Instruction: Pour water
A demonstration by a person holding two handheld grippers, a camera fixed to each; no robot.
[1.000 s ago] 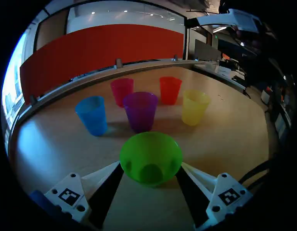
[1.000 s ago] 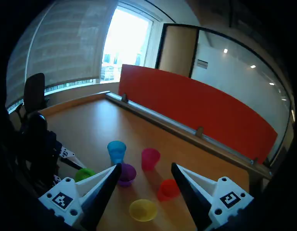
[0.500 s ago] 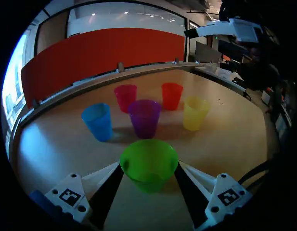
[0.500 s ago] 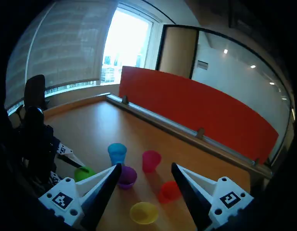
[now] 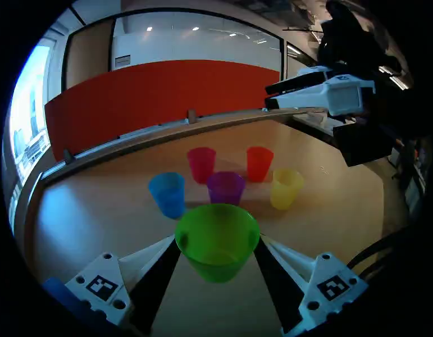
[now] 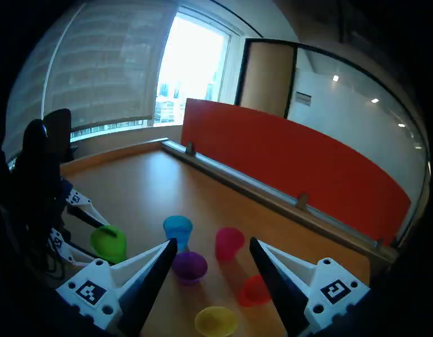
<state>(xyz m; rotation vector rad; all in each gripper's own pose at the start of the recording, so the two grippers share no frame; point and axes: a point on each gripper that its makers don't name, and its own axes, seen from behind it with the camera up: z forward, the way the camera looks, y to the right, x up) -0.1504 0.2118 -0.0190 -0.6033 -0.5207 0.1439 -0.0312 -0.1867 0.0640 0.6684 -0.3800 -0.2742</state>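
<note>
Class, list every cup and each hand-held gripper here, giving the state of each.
left hand-held gripper: shut on the green cup.
green cup: upright, gripped.
right hand-held gripper: open, empty.
blue cup: upright.
pink cup: upright.
purple cup: upright.
red cup: upright.
yellow cup: upright.

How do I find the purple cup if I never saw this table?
Look at the wooden table beside the red divider. In the cluster there, the purple cup stands between the blue cup and the yellow cup, the only purple one.
</note>
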